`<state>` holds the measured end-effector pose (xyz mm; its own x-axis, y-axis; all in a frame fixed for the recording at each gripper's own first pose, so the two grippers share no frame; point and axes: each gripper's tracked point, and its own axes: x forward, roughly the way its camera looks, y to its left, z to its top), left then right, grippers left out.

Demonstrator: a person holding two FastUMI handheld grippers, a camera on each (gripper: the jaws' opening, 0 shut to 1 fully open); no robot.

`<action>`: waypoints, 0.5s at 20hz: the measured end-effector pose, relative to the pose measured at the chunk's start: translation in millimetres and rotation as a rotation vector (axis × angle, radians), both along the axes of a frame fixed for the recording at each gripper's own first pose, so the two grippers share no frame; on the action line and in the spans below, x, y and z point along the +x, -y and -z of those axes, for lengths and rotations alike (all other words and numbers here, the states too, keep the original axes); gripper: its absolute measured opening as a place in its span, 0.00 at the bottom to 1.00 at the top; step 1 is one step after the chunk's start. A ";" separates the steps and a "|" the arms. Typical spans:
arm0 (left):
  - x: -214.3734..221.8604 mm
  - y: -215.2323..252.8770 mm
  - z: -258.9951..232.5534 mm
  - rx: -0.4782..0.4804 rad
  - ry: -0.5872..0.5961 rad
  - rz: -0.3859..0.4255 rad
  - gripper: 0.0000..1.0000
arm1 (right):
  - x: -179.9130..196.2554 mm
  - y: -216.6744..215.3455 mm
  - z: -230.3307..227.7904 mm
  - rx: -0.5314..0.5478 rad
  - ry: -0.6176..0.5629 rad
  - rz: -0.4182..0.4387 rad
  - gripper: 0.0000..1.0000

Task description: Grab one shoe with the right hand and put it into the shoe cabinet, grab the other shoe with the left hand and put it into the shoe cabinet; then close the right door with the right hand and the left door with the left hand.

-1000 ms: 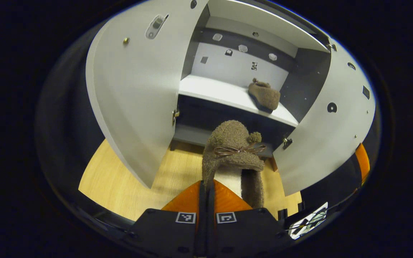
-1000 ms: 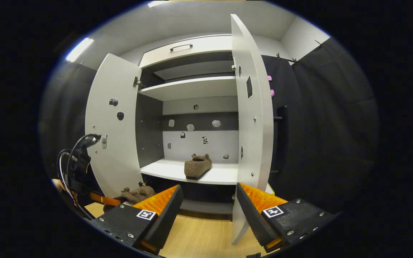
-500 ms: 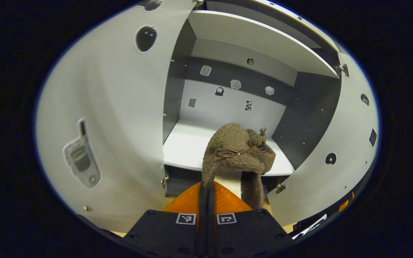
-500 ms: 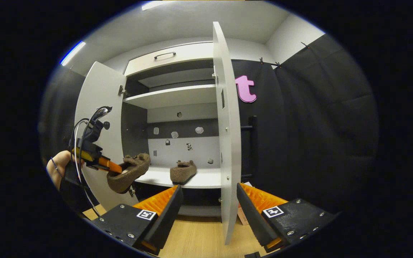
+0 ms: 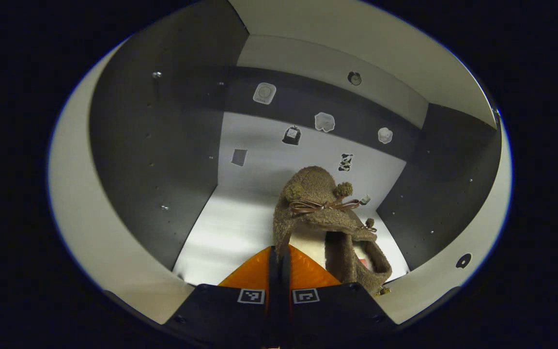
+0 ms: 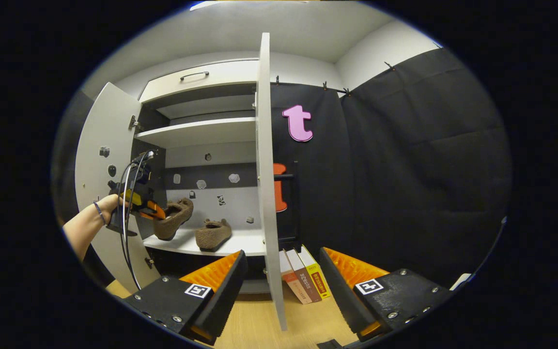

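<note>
Now, left gripper view: left tongs [image 5: 279, 257] clamp held shoe [image 5: 320, 213] by its heel rim, above the shelf [image 5: 225, 228]. Right gripper view: right tongs [image 6: 281, 271] wide, empty; placed shoe [image 6: 212, 233] shelved. Risk: dropped shoe bumps its neighbour.

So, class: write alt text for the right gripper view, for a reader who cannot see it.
A hand holds the left gripper, shut on a fuzzy brown shoe above the cabinet shelf, beside a second shoe. The right gripper is open near the right door.
</note>
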<state>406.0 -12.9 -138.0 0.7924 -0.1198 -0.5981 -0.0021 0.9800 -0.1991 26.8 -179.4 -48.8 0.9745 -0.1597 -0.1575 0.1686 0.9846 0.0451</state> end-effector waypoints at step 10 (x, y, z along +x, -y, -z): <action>29.1 -5.6 60.7 0.013 -0.122 -0.009 0.08 | 5.5 6.7 8.9 0.025 -0.040 0.018 0.93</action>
<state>435.1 -7.2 -198.7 0.7144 -0.1044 -0.6919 -0.0343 0.9824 -0.1836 32.3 -186.1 -57.6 0.9644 -0.1722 -0.2006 0.1880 0.9802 0.0624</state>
